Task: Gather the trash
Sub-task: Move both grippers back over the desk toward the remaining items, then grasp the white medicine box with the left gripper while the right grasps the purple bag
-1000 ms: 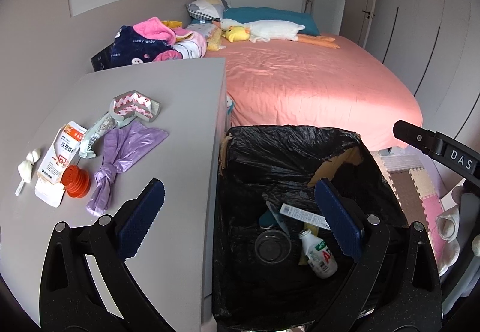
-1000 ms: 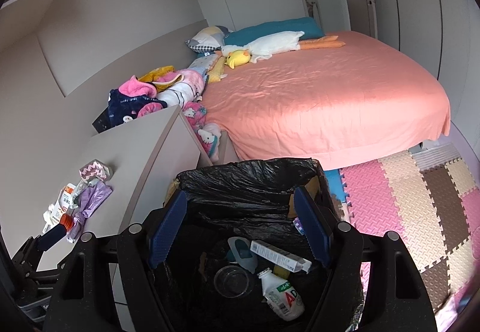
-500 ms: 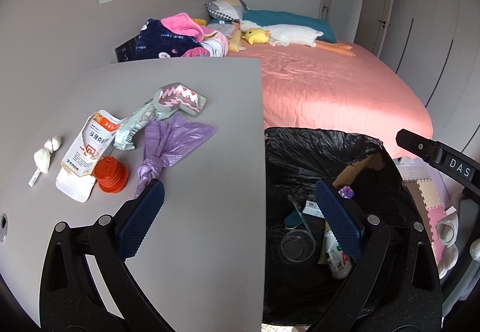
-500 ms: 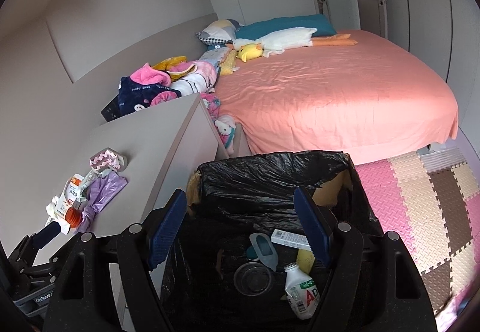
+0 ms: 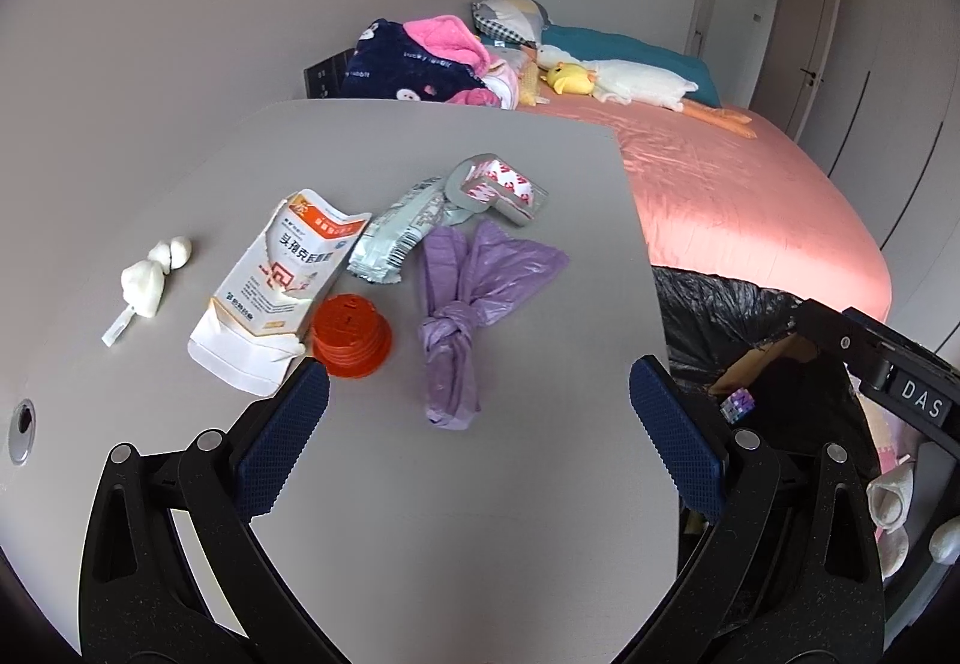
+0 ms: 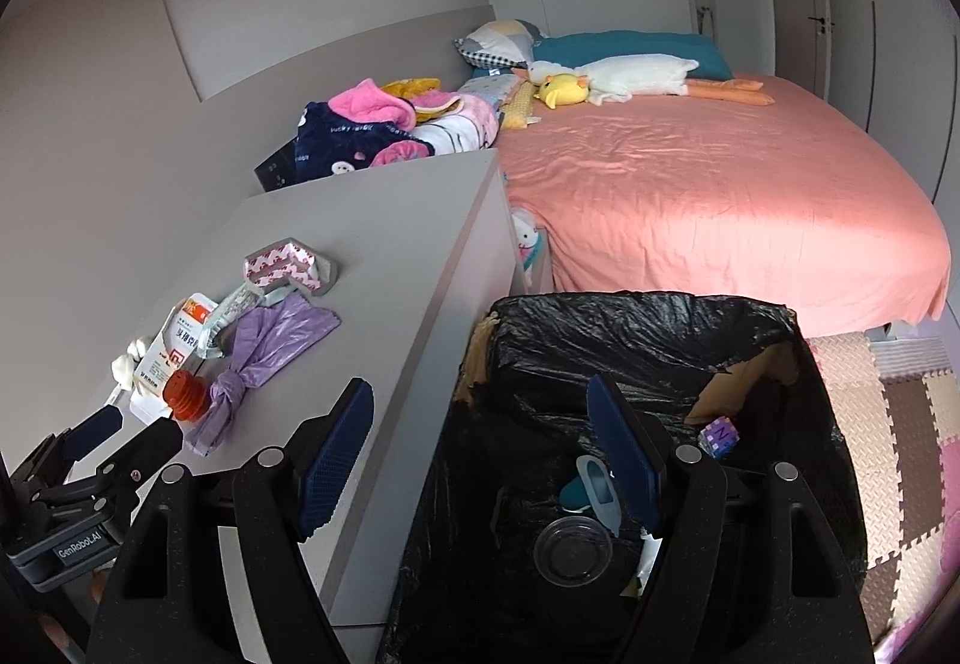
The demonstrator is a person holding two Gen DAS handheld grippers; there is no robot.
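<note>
Plainly empty and spread wide, left gripper (image 5: 477,427) above knotted purple bag (image 5: 465,313) on desk (image 5: 480,532); right gripper (image 6: 480,454), likewise parted, over bin (image 6: 810,364). Possibly snagging orange cap (image 5: 351,334) through crowding.

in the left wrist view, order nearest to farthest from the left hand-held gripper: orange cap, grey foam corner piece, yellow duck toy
From the left hand-held gripper, which is open:
1. orange cap, just beyond its left finger on the table.
2. grey foam corner piece, mid-table, farther back.
3. yellow duck toy, on the bed, far back.
</note>
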